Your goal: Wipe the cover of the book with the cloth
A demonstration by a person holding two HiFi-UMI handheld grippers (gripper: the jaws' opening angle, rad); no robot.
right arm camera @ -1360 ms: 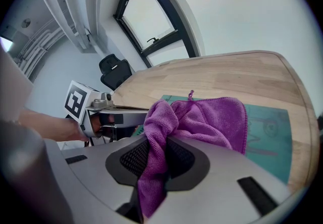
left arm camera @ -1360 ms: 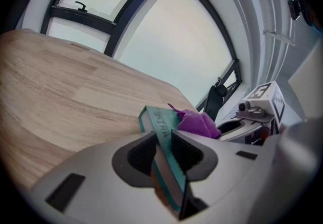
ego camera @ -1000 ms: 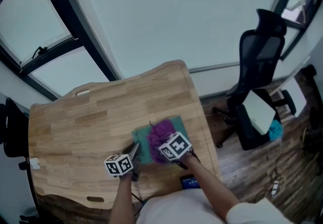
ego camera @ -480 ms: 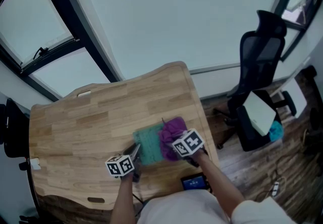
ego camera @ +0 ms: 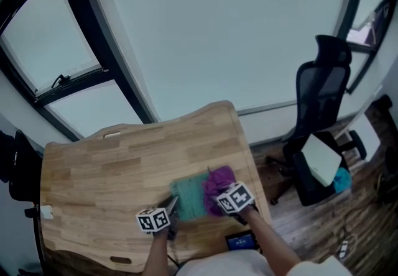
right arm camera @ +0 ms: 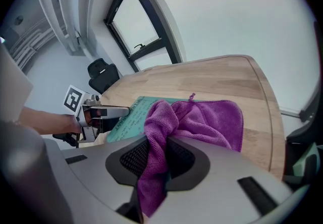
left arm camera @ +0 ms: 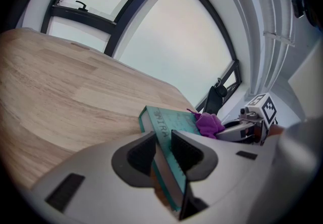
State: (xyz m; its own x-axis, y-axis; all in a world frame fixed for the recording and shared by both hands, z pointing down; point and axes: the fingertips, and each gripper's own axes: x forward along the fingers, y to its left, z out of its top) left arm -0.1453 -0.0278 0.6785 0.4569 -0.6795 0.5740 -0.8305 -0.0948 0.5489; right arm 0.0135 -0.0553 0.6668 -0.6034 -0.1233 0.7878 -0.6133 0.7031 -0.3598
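— What was the left gripper (left arm camera: 162, 143) doing?

— Its jaws were closed on the green book (left arm camera: 174, 121). They stood quite wide, one pad on each side, and gripped it at the edge with the spine. In the head view this gripper (ego camera: 172, 206) came to the book (ego camera: 188, 199) from about seven o'clock.

— And where did the book lie?

— Flat on the wooden table (ego camera: 118, 163), in the part of the table near five o'clock, close to the person and to the right edge.

— Where was the cloth?

— The purple cloth (ego camera: 217, 184) lay on the three o'clock side of the cover, and part of it hung over onto the wood. In the right gripper view the cloth (right arm camera: 207, 117) spread in front of the jaws, toward one o'clock.

— So the right gripper (right arm camera: 157, 156) had it?

— Yes. Its jaws were pinched on a bunched fold of the cloth, and the loose end hung down between them. In the head view the right gripper (ego camera: 219, 201) stood at four o'clock of the book.
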